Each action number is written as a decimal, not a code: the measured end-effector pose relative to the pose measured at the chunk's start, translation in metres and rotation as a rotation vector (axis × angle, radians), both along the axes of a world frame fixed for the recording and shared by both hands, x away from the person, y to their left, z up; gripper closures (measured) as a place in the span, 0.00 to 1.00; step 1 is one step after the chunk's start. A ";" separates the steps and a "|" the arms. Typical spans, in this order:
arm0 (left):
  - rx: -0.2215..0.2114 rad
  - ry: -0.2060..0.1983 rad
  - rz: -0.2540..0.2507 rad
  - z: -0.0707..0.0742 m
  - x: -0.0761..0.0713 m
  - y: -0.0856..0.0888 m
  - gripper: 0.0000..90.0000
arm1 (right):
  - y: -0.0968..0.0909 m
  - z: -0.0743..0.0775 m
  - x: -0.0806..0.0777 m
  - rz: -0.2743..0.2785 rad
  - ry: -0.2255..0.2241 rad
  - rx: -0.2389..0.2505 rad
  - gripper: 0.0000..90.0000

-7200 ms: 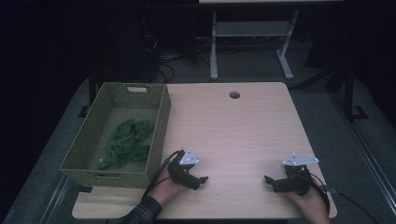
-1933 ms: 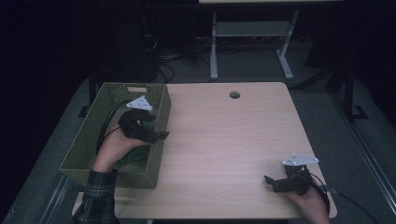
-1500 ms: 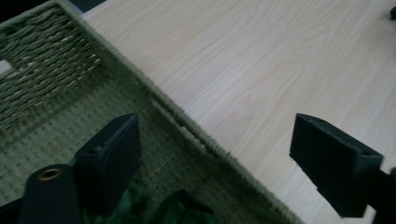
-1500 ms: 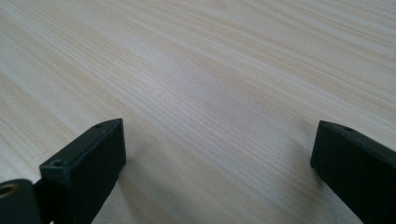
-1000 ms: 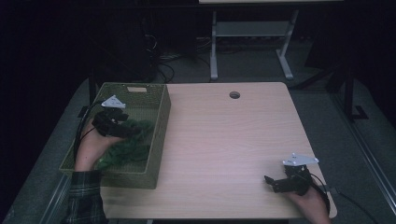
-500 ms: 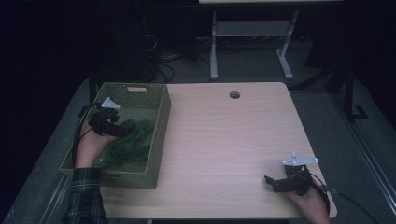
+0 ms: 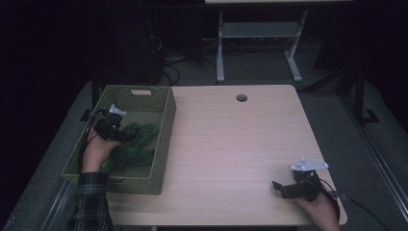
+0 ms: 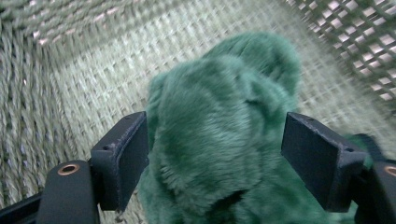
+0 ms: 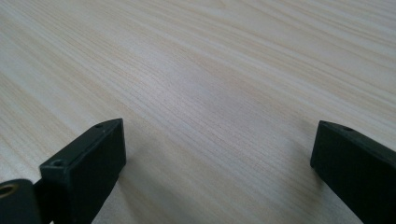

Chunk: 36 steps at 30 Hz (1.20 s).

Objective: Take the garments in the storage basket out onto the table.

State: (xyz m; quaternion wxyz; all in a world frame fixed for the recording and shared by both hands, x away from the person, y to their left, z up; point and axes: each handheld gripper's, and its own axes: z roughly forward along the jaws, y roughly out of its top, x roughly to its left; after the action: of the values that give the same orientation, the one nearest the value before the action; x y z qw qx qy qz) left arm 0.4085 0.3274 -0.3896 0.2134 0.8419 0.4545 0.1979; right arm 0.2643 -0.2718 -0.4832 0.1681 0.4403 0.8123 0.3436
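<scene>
A fuzzy green cloth (image 7: 137, 144) lies bunched in the woven green basket (image 7: 166, 125) at the table's left. My left gripper (image 7: 126, 137) is down inside the basket with its jaws wide apart. In the left gripper view the green cloth (image 8: 219, 140) bulges up between the two pads (image 8: 123, 163), which straddle it without pressing on it. My left gripper (image 8: 215, 163) is open. My right gripper (image 7: 278, 187) rests on the wooden table (image 7: 231, 144) near the front right corner. Its jaws stand open over bare wood, as the right gripper (image 9: 219, 163) view shows.
The basket's woven wall (image 8: 60, 93) rises close on the left of the left gripper. A round cable hole (image 7: 241, 97) sits near the table's far edge. Beyond the table stand a white frame (image 7: 257, 48) and cables on the floor.
My left hand has sunk lower into the basket, onto the green cloth. Earlier it travelled from the table's front edge up and over the basket. The right gripper has stayed put.
</scene>
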 end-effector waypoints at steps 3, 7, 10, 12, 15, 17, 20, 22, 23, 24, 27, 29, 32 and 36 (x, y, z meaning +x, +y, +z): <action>0.018 0.026 0.006 -0.005 0.003 0.001 0.25 | 0.000 0.000 0.000 0.000 0.000 0.000 0.03; 0.025 0.031 0.024 -0.008 0.004 0.001 0.26 | 0.000 0.000 0.000 0.000 0.000 0.000 0.03; 0.023 0.048 0.033 -0.011 0.005 0.002 0.29 | 0.000 0.000 0.000 0.000 0.000 0.000 0.03; 0.023 0.063 0.040 -0.012 0.005 0.003 0.37 | 0.000 0.000 0.000 0.000 0.000 0.000 0.03; 0.022 0.077 0.036 -0.011 0.004 0.004 0.54 | 0.000 0.000 0.000 0.000 0.000 0.000 0.03; 0.015 0.086 0.042 -0.010 0.003 0.004 0.67 | 0.000 0.000 0.000 0.000 0.000 0.000 0.03; -0.004 0.088 0.043 -0.007 0.002 0.005 0.80 | 0.000 0.000 0.000 0.000 0.000 0.000 0.03; -0.013 0.083 0.040 -0.003 0.001 0.005 0.82 | 0.000 0.000 0.000 0.000 0.000 0.000 0.03; -0.015 0.080 0.039 -0.001 0.000 0.004 0.83 | 0.000 0.000 0.000 0.000 0.000 0.000 0.03; -0.019 0.074 0.038 0.002 0.000 0.004 0.83 | 0.000 0.000 0.000 0.000 0.000 0.000 0.03; -0.040 0.050 0.032 0.011 -0.004 0.003 0.84 | 0.000 0.000 0.000 0.000 0.000 0.000 0.03; -0.059 0.030 0.026 0.019 -0.007 0.002 0.84 | 0.000 0.000 0.000 0.000 0.000 0.000 0.03; -0.084 -0.003 0.016 0.029 -0.012 0.000 0.84 | 0.000 0.000 0.000 0.000 0.000 0.000 0.03; -0.097 -0.030 -0.003 0.041 -0.017 -0.003 0.85 | 0.000 0.000 0.000 0.000 0.000 0.000 0.03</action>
State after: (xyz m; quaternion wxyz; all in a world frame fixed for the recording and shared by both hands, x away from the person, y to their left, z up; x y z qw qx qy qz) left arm 0.3912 0.3249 -0.3483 0.2609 0.8281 0.4590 0.1882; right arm 0.2642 -0.2718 -0.4832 0.1680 0.4403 0.8123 0.3436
